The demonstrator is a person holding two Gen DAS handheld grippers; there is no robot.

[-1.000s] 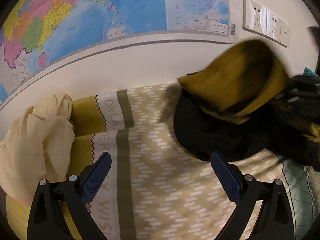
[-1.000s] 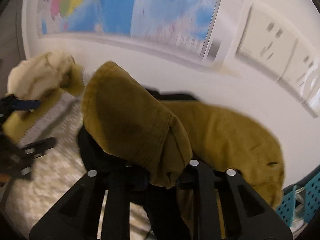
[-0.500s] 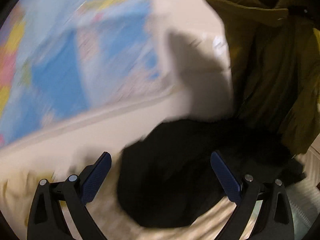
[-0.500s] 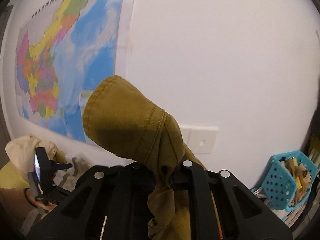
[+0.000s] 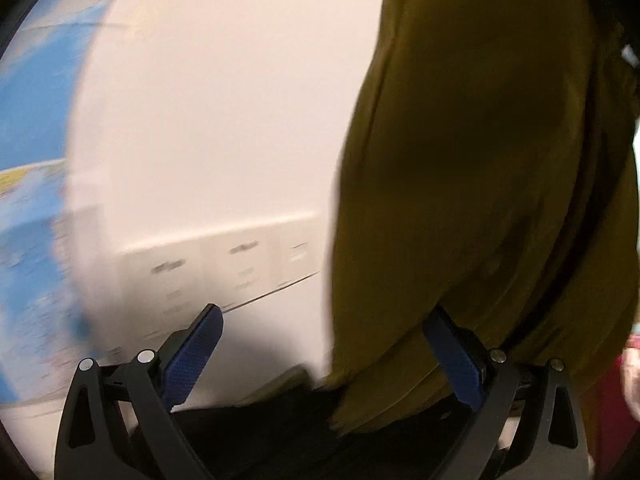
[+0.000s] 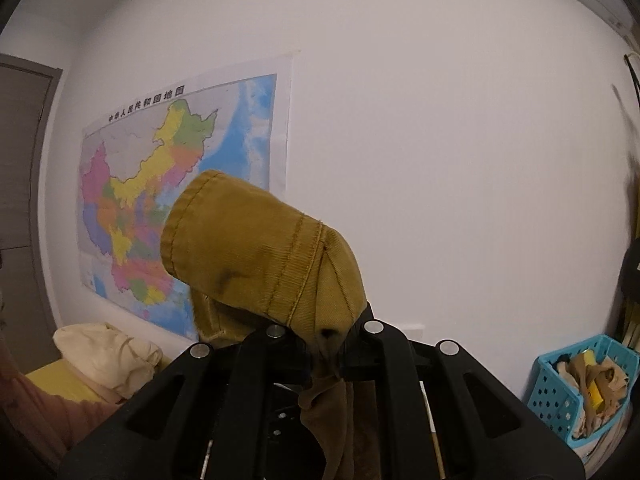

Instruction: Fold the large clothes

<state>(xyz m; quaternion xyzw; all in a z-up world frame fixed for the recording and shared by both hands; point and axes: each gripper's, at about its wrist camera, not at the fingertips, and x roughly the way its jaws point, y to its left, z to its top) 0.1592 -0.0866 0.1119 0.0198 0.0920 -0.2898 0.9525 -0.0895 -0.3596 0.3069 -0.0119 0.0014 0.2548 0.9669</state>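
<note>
The right gripper [image 6: 324,354] is pinched tight on a hem of the mustard garment [image 6: 260,256]. Its jaws have just been closing, with the cloth caught between them. A cuff-like end sticks up above the jaws, and the rest drops down below, out of sight.

The left gripper [image 5: 320,354] is wide, with nothing held. The hanging garment [image 5: 480,184] swings just in front of its right finger [image 5: 456,364] and hides the tip. Whether cloth and finger touch is too blurry to tell. Some black cloth [image 5: 280,436] lies low between the fingers.

A second ago the garment lay in a heap on the bed, on top of the black cloth, and the right gripper was low beside it. Now the garment hangs in the air in front of the wall, lifted clear of the bed. The left gripper looked down at the bed then. Now it faces the wall, the sockets [image 5: 224,276] and the hanging cloth.

This likely means the garment has been picked out of the pile, and the fold itself has not started. The left gripper probably needs to catch another edge so the cloth can be spread flat.

Farther back, a cream bundle [image 6: 104,354] sits at the bed's left end, a map [image 6: 168,200] hangs on the wall, and a blue basket [image 6: 576,392] stands at the far right.
</note>
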